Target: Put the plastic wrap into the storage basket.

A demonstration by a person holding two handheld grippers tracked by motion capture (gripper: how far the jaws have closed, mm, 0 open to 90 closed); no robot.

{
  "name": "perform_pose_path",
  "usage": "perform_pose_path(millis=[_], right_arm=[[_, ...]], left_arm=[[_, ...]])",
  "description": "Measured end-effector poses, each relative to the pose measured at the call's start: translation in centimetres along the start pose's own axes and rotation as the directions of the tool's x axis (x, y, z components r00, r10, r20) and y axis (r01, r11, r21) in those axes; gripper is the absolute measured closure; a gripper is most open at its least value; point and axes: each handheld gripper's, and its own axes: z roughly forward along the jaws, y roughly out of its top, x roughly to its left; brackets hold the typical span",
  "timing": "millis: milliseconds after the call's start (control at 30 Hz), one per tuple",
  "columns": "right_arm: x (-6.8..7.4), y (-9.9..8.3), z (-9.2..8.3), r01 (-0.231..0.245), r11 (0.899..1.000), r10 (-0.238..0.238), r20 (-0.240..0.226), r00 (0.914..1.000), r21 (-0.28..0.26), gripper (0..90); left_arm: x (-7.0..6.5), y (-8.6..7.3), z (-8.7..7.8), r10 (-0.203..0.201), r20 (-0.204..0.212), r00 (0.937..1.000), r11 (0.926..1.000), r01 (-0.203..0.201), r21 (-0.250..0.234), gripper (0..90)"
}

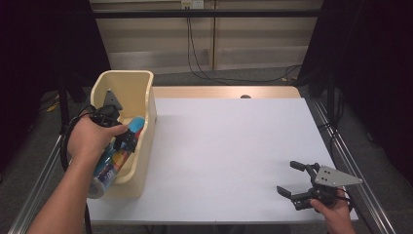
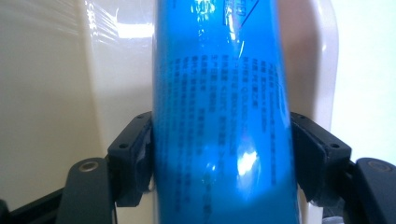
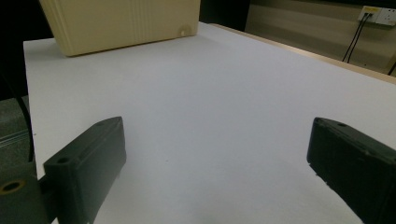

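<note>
High view: left tongs (image 1: 124,138) clamp the blue bottle (image 1: 117,156), tilted inside the cream bin (image 1: 146,97), its base over the near rim. Glossy film may slip, or the base may snag. Right tongs (image 1: 296,183) rest apart on the worktop (image 1: 229,146).

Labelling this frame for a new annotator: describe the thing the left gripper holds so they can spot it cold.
Start at the cream plastic bin on the left edge of the white table. Slanting over its near end is a blue bottle, clamped in the left gripper. It is the one bright, glossy thing there: blue body with dark fine print, pale cap end pointing off the table.
</note>
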Motion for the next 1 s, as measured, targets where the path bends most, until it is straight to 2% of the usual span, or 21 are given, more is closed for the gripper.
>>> perform_pose_path(millis=[67,100,167,267,333,500,567,733,800,1000], right_arm=[[0.0,0.0,0.0,0.001,1.0,-0.001,-0.001,1.0,0.001,4.3],[0.0,0.0,0.0,0.003,1.0,-0.003,0.0,1.0,0.002,4.2],[0.0,0.0,0.1,0.001,1.0,-0.001,0.0,1.0,0.002,4.2],[0.0,0.0,0.1,0.005,1.0,-0.005,-0.001,1.0,0.001,4.2],[0.0,0.0,0.1,0.004,1.0,-0.004,-0.002,1.0,0.001,4.3],[0.0,0.0,0.0,0.002,1.0,-0.002,-0.001,1.0,0.0,4.2],[0.0,0.0,0.0,0.001,1.0,-0.001,-0.001,1.0,-0.001,4.2],[-0.1,0.0,0.0,-0.001,1.0,0.001,0.001,1.0,-0.001,4.2],[-0.1,0.0,0.0,0.001,1.0,-0.001,0.0,1.0,-0.003,4.2],[-0.1,0.0,-0.1,0.0,1.0,0.0,0.002,1.0,-0.005,4.2]], left_arm=[[-0.2,0.2,-0.4,0.013,-0.016,0.9998,0.9998,-0.013,-0.017,29.7],[-0.3,0.3,-1.0,0.0,0.005,1.0,0.9984,0.0,-0.057,30.8],[-0.4,0.4,-2.6,0.005,0.071,0.9975,0.9964,0.001,-0.085,32.6],[-1.3,0.6,-4.2,0.024,0.054,0.9983,0.9952,-0.019,-0.096,31.3],[-1.9,0.8,-4.7,0.05,0.074,0.996,0.9931,-0.041,-0.11,31.1],[-3.6,1.1,-4.4,0.09,0.096,0.9912,0.9884,-0.078,-0.13,29.1],[-4.1,1.3,-4.3,0.102,0.117,0.9879,0.988,-0.087,-0.127,29.0],[-5.3,1.5,-3.8,0.133,0.117,0.9842,0.9851,-0.118,-0.125,28.2],[-5.7,1.5,-3.6,0.147,0.123,0.9816,0.9818,-0.129,-0.139,27.2],[-7.0,1.3,-3.2,0.188,0.111,0.9758,0.9757,-0.173,-0.134,24.8]])
